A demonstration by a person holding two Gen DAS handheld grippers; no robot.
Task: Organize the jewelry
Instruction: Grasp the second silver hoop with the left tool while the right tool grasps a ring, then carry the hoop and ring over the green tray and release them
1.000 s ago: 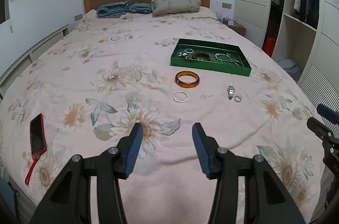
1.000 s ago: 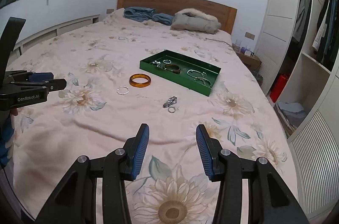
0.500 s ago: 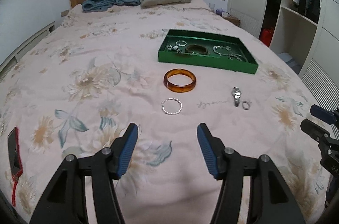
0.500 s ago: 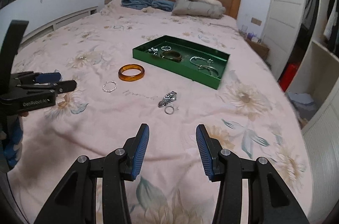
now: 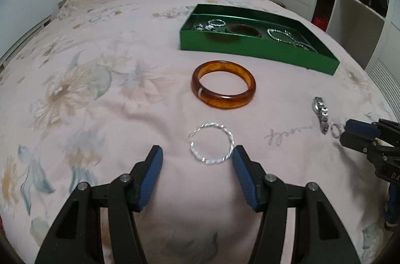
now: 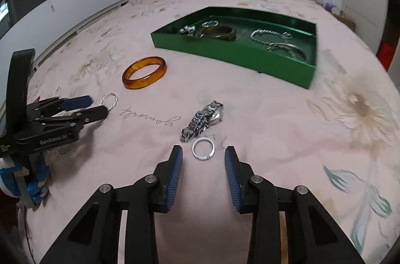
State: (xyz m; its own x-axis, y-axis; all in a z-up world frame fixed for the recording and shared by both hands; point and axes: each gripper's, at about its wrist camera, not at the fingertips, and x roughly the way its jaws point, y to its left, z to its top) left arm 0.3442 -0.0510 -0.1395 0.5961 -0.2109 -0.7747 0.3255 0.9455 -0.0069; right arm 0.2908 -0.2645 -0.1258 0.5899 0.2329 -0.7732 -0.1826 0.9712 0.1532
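Green tray (image 5: 250,52) on floral bedspread (image 5: 100,79), far side of loose pieces. Inside: one dark bangle (image 6: 218,32), beaded and chain bracelets (image 6: 267,35), thin silver ring (image 5: 216,22), small cluster at left end, possibly earrings, too blurred to tell. Sorted so far, judging by position: roughly half the lot.

Outside tray, four pieces left:
- amber bangle (image 5: 223,85), nearest the tray;
- twisted silver hoop (image 5: 211,146), flat on the cloth;
- steel watch (image 6: 203,120), lying on its side;
- small plain ring (image 6: 203,148), just beside the watch band.

Left gripper (image 5: 197,157): jaws spread wide, nothing held, tips either side of the twisted silver hoop, right pad close against its edge.

Right gripper (image 6: 203,157): jaws likewise apart and unladen, small plain ring just ahead of the gap between the tips.

Likely next: closing on hoop and ring, transfer to tray.
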